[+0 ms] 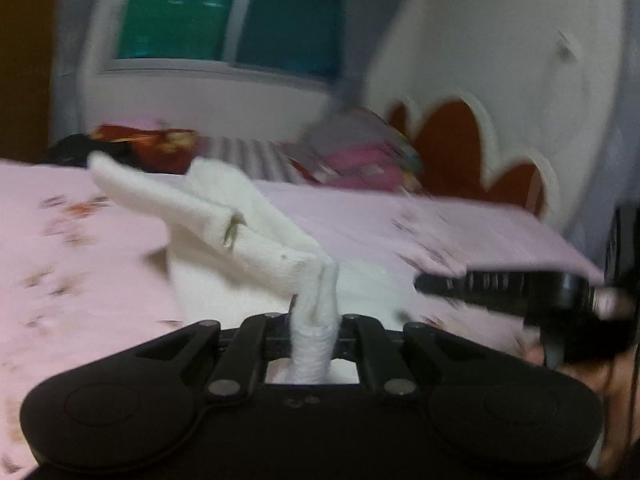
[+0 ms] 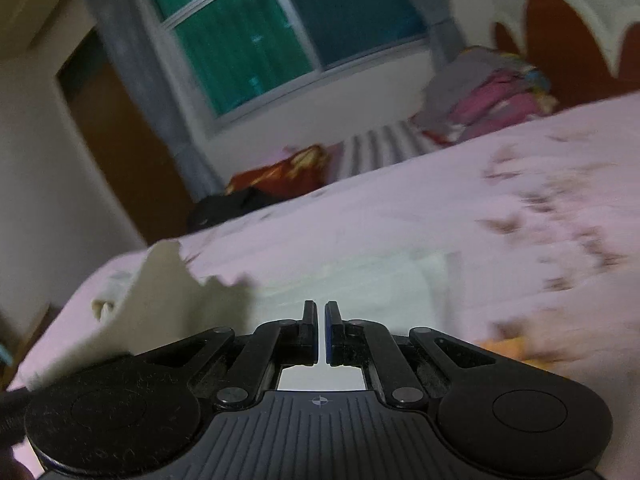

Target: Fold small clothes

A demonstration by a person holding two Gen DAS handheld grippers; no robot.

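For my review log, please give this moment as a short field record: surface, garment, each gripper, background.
surface: bed with pink floral sheet
garment: white garment, partly lifted off the sheet
left gripper: shut on white garment, fabric bunched between its fingers
right gripper: shut, nothing between its fingers
background: pile of clothes by the headboard, window
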